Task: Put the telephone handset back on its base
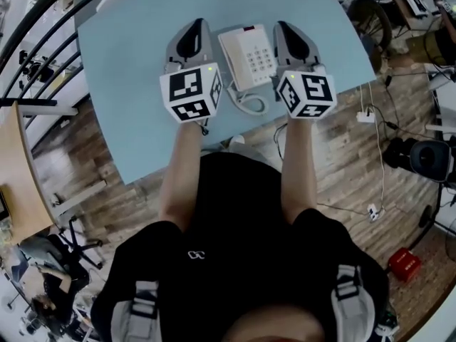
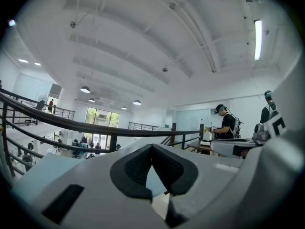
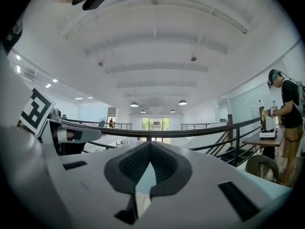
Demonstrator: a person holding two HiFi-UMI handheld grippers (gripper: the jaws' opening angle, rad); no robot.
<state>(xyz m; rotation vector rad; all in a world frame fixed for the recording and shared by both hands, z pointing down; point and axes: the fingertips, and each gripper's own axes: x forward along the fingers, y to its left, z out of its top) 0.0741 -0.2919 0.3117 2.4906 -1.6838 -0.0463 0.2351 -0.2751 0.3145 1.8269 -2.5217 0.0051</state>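
Observation:
A white telephone (image 1: 248, 55) with a grey keypad lies at the middle of the light blue table (image 1: 128, 84). Its handset (image 1: 231, 57) appears to lie along the left side of the base, and the coiled cord (image 1: 249, 105) loops at the near end. My left gripper (image 1: 199, 23) rests on the table just left of the phone and my right gripper (image 1: 280, 26) just right of it. Both point away from me. In the two gripper views the left gripper (image 2: 152, 146) and right gripper (image 3: 150, 143) have their pads meeting at the tips, with nothing between them.
The table's near edge runs just behind the marker cubes (image 1: 191, 91). A black railing (image 1: 43, 55) curves past the table's left side. Cables and a white plug (image 1: 366, 116) lie on the wood floor at the right. A person (image 3: 286, 123) stands at a desk far right.

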